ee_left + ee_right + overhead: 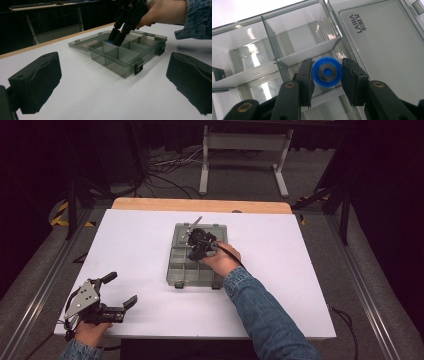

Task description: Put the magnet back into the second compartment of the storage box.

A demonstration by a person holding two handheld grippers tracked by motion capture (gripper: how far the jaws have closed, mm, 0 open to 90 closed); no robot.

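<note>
A smoky clear compartment box (176,270) lies mid-table with its lid (382,42) folded open on the far side. My right gripper (198,246) reaches down into a far compartment. Its two pads (306,75) press on either side of a small blue disc (327,72) with a metal centre, so it is shut on the disc. From the left gripper view the same right gripper (120,35) dips into the box (125,62), blue disc (111,42) at its tips. My left gripper (121,289) rests open at the front left corner, jaws wide with nothing between them (112,80).
The white table top (280,285) has a wooden strip (200,205) along its far edge. Grey dividers (270,37) split the box into several compartments. Two dark latches (137,68) stick out from the box's near side. A table frame and cables stand beyond on the floor.
</note>
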